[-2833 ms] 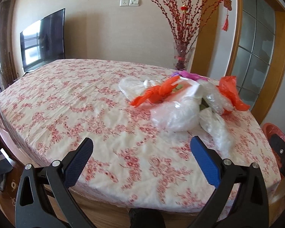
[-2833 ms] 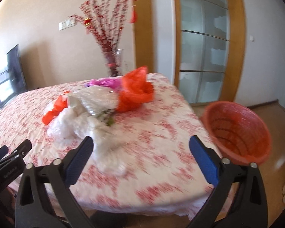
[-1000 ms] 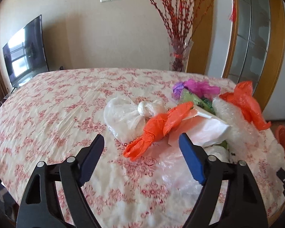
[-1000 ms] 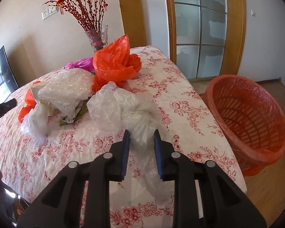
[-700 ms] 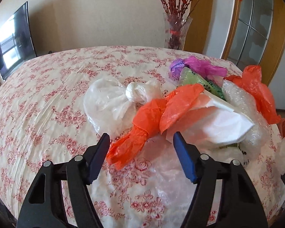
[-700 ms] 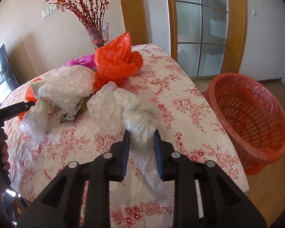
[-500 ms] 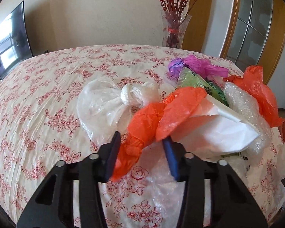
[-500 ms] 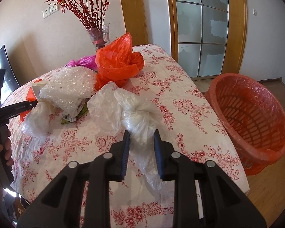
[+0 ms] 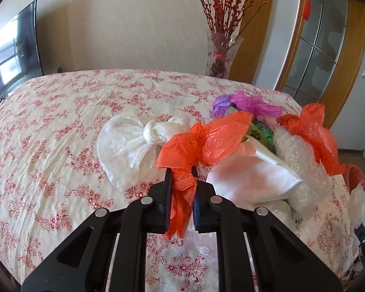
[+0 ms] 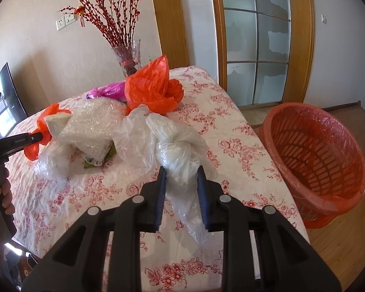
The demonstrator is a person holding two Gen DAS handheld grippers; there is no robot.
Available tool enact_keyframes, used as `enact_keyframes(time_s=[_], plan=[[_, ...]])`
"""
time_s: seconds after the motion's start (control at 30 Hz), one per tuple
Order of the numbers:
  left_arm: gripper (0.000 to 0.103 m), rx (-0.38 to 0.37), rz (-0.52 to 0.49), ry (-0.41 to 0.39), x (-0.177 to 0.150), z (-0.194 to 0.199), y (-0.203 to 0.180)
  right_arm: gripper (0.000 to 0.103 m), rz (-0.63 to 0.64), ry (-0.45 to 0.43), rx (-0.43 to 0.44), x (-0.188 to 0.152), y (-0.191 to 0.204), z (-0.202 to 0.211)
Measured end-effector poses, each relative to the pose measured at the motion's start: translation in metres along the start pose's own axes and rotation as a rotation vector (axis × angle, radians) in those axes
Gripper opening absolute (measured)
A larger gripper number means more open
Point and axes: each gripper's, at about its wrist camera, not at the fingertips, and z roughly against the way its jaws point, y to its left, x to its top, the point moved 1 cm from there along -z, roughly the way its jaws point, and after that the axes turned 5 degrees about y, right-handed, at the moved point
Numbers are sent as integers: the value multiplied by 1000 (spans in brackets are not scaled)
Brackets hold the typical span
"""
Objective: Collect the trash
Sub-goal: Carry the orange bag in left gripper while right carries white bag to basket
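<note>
On the floral tablecloth [image 9: 48, 126], the orange bag [image 9: 202, 143] has just been clamped by the closing left gripper [image 9: 181, 189]. A clear knotted bag [image 10: 177, 150] is pinched by the right gripper [image 10: 181, 182]. Both 2 items appear ready for the orange basket [image 10: 316, 155].

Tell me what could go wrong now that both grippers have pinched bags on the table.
The left gripper, just closed, pinches only the tail of the knotted orange bag; thin plastic may slip or tear. That bag rests on the white paper, which might drag along. The right gripper's clear bag could miss the red basket.
</note>
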Motion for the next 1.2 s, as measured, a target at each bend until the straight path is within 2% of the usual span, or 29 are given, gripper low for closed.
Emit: enact_keyframes(time_s=[0.2,0.5,0.83,1.0,1.2], plan=[[11,-25,-18,-61,9,29,-8,25,-4,-27,1,5,-4,11],[11,-113,-51,-122,18,66,-43,25,-22,-83,-17,18,-21,29],[11,-276,-167,-151,8,96,-130,25,-109,-182,-88,41,-74,60],[11,-369,-229,-139,-2,98,-182,25,-168,-211,-145,44,-112,70],[11,-463,-293,-84,-15,85,-241,25,-234,-215,-205,42,-155,74]])
